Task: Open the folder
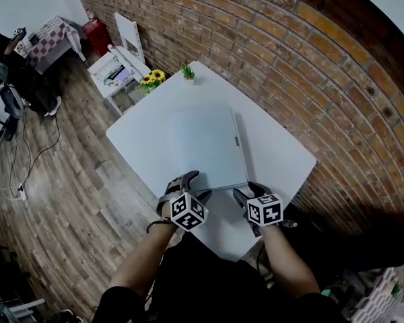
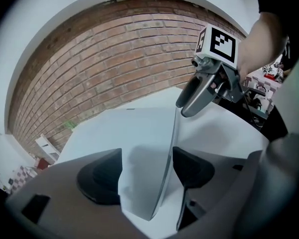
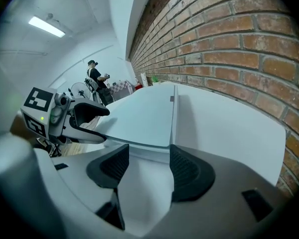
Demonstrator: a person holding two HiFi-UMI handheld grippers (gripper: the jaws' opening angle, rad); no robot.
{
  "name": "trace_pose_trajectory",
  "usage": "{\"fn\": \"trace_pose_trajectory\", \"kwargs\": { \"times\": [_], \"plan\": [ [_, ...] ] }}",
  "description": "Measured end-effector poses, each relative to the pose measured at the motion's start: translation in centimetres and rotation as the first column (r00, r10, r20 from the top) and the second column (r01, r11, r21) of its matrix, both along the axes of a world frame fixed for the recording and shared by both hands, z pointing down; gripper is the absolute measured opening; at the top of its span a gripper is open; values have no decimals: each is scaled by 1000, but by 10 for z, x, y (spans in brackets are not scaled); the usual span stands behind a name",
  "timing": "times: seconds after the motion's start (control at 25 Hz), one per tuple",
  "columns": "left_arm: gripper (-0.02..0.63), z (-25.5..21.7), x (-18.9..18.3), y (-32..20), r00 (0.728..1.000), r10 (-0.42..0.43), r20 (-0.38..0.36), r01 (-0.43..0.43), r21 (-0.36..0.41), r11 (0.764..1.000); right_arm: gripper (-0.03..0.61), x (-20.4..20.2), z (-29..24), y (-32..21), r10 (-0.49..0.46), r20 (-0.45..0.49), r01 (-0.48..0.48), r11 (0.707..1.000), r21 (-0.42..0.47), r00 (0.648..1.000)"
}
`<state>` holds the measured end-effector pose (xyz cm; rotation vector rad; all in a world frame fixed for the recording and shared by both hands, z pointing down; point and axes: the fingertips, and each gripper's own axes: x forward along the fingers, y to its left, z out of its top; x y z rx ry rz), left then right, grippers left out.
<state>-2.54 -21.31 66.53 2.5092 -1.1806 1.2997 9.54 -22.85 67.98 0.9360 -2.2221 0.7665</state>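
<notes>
Left fingers (image 2: 102, 176): spread wide, with the near corner of the folder (image 2: 139, 138) lying in the gap; neither pad presses on it.
Left gripper (image 2: 147, 171): tipped down at the bench (image 1: 276, 147), rolled to one side, at the folder's near-left corner.
Right fingers (image 3: 187, 173): also well apart, with bare bench top between them and the folder's near edge just at their tips, not gripped.
Right gripper (image 3: 149, 166): angled down beside its mate, at the folder's near-right corner; the two marker cubes sit close together over the bench's near edge.
Hands: one behind each gripper, forearms reaching in from the bench's near side.
Folder: pale, flat and closed, lying in the middle of the bench with its near edge towards the person; a small grey tab (image 1: 236, 141) sits on its right-hand long edge.
Bench: white, set cornerwise against the brick wall (image 1: 256, 39).
Far corner: a small green potted plant (image 1: 187, 73) on the bench, and a bunch of yellow flowers (image 1: 153, 78) just past the edge.
Floor (image 1: 74, 180): wooden boards, with a loose cable trailing across.
Background: another person (image 3: 94, 76) stands far off down the room, beside a table with a chequered cloth (image 1: 50, 39).
</notes>
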Motion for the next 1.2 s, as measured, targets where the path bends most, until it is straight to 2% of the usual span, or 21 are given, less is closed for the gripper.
{"fn": "trace_pose_trajectory", "kwargs": {
  "times": [0.2, 0.32, 0.48, 0.64, 0.96, 1.08, 1.2],
  "plan": [
    [310, 0, -3, 0, 1000, -7, -11, 7, -10, 1000, 267, -1, 1, -2, -2, -8, 2, 1000, 3, 1000],
    [269, 1, 1, 1, 1000, 7, -12, -7, -15, 1000, 267, 0, 1, -5, 10, 0, -10, 1000, -6, 1000],
    [222, 2, 5, 4, 999, 35, 20, -35, -1, 999, 268, 1, -2, -10, 24, 11, -24, 1000, -9, 1000],
    [215, -2, 6, 2, 997, 52, 58, -54, 31, 998, 268, -1, -1, -13, 13, 0, -13, 1000, -2, 1000],
    [180, -11, -1, -4, 998, 15, 59, -18, 58, 998, 225, -5, 3, -17, -34, -83, 36, 999, 28, 996],
    [167, -12, -3, -7, 996, 16, 93, -25, 87, 996, 222, -7, 3, -17, -47, -99, 50, 998, 35, 994],
    [166, -10, -3, -10, 983, 49, 177, -70, 118, 991, 221, -10, 3, -17, -54, -104, 58, 998, 35, 993]
  ]
}}
